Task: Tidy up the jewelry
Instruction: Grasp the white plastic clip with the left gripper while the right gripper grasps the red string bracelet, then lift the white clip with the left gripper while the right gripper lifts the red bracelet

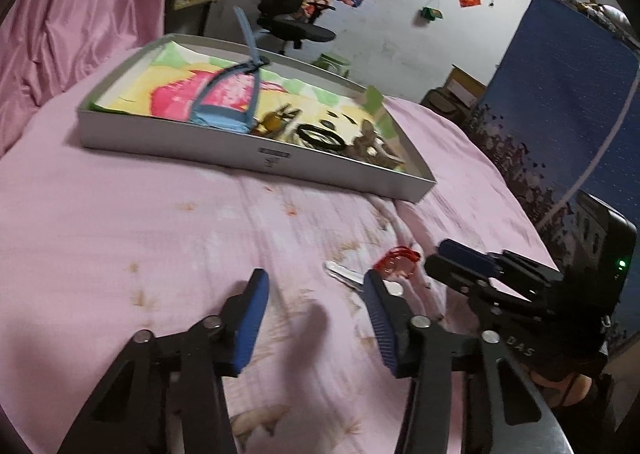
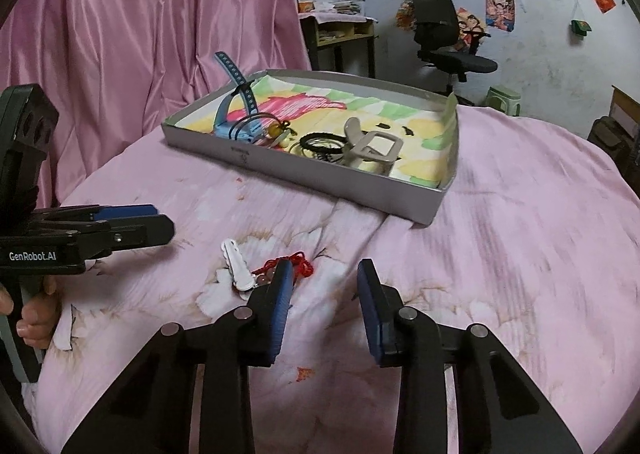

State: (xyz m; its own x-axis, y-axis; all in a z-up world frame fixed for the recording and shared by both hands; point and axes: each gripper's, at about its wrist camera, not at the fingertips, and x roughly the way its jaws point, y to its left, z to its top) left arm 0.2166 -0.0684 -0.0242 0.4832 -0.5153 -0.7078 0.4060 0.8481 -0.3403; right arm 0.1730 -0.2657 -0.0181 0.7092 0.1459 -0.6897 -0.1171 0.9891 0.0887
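Observation:
A grey shallow box (image 2: 340, 186) (image 1: 320, 170) sits on the pink bedspread, lined with a colourful picture. It holds a blue watch strap (image 2: 236, 94) (image 1: 224, 94), black bangles (image 2: 320, 144) (image 1: 320, 136), a small amber piece (image 2: 278, 132) and a beige hair claw (image 2: 372, 150). On the cloth lie a white hair clip (image 2: 236, 266) (image 1: 344, 276) and a red cord bracelet with beads (image 2: 300, 264) (image 1: 398, 260). My right gripper (image 2: 324, 274) is open, its left finger beside the red bracelet. My left gripper (image 1: 316, 286) is open and empty, left of both.
Pink curtain (image 2: 140, 34) hangs at the back left. A black office chair (image 2: 444, 42) and a small shelf (image 2: 340, 34) stand behind the bed. A blue patterned panel (image 1: 560, 102) stands to the right. The bedspread (image 2: 520, 234) is wrinkled and stained.

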